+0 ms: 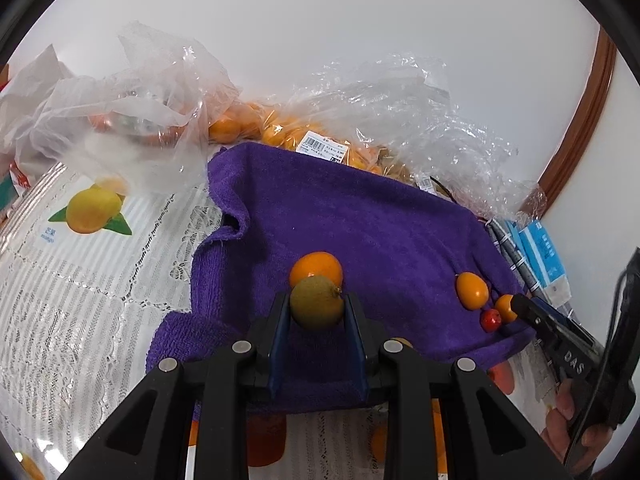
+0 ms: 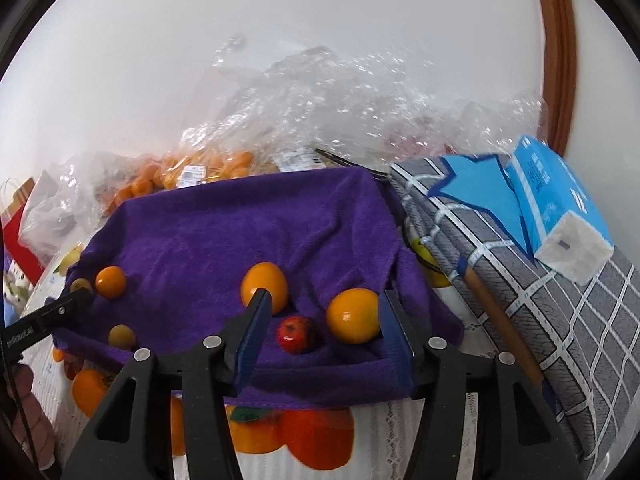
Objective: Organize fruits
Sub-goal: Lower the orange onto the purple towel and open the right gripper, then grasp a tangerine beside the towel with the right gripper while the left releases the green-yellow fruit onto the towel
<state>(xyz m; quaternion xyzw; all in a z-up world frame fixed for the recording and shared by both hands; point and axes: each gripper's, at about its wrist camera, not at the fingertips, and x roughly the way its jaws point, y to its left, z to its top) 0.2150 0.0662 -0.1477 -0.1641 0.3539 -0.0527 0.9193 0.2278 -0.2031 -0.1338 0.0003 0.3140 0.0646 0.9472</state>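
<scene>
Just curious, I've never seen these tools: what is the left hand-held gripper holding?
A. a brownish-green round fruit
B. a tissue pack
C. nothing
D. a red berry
A: in the left wrist view the left hand-held gripper is clamped on a brownish-green fruit over the purple towel.

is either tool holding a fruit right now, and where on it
The left tool grips the greenish-brown fruit by its two sides. The right tool stands open, holding nothing.

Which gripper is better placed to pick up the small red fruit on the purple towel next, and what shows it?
The right gripper. It is open and empty, with the small red fruit between its jaws on the purple towel. The left gripper is shut on a brownish-green fruit.
</scene>
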